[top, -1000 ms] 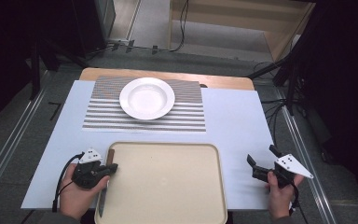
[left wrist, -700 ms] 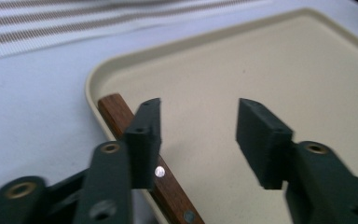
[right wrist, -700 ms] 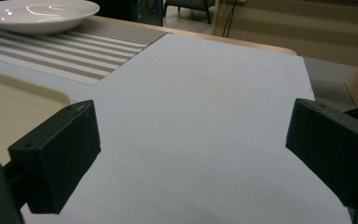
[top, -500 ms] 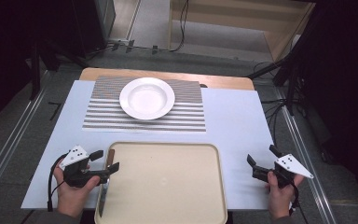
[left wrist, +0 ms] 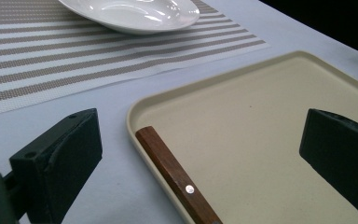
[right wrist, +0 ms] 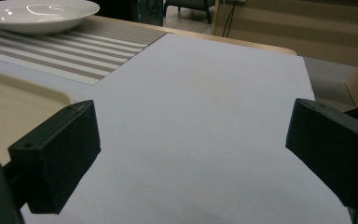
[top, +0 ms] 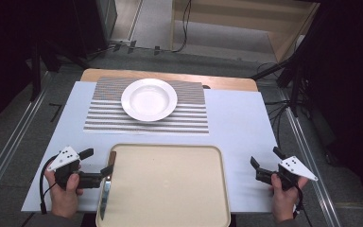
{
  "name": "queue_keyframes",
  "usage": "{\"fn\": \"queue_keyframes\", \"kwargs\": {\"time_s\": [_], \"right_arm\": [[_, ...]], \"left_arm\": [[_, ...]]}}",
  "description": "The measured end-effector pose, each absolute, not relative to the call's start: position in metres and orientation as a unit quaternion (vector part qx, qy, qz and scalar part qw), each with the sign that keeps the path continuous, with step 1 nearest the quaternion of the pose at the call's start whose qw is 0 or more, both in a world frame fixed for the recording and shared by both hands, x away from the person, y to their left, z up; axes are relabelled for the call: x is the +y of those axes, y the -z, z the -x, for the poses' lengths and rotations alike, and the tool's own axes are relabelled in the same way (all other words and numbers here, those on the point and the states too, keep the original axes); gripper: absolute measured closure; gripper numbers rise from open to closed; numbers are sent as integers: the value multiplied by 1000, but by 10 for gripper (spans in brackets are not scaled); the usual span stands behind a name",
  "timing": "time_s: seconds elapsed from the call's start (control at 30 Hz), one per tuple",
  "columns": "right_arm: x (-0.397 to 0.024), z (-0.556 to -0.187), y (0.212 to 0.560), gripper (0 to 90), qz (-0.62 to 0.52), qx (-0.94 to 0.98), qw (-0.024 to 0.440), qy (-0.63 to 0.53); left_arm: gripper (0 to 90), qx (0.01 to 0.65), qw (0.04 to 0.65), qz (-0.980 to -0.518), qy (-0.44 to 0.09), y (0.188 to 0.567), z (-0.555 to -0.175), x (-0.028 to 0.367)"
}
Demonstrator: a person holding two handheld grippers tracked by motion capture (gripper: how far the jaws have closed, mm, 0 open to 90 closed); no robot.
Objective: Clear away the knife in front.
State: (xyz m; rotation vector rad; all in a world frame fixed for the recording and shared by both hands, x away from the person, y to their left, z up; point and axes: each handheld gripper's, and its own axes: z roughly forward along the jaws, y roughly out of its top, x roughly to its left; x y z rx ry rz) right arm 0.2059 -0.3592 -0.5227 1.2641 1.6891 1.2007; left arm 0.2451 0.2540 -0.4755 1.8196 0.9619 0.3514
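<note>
A knife with a brown wooden handle [top: 112, 161] [left wrist: 175, 175] lies along the left rim of the beige tray [top: 170, 184] [left wrist: 261, 135], blade toward the near edge. My left gripper [top: 98, 162] [left wrist: 200, 144] hovers just left of the tray. Its jaws have just been opening and now stand wide; the handle shows between them, touched by neither pad. My right gripper [top: 266, 157] [right wrist: 191, 154] rests open over the bare white table to the right of the tray, with nothing between its jaws.
A white deep plate [top: 149, 99] [left wrist: 130, 11] [right wrist: 37, 14] sits on a striped placemat [top: 146, 120] at the far middle of the table. The tray's corner [right wrist: 9, 107] lies left of the right gripper. Dark floor and cables surround the table.
The left gripper's jaws opened off the knife handle, and the hand drew left and slightly up from the tray's rim. The knife stays on the tray. The right hand kept still.
</note>
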Motion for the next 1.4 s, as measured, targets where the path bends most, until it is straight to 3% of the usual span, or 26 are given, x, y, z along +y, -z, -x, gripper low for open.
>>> {"fn": "queue_keyframes", "kwargs": {"time_s": [1.4], "right_arm": [[-359,-206,523,17,-490,652,350,-461]], "left_arm": [[0,450,506,-701,-224,481,-269,343]]}}
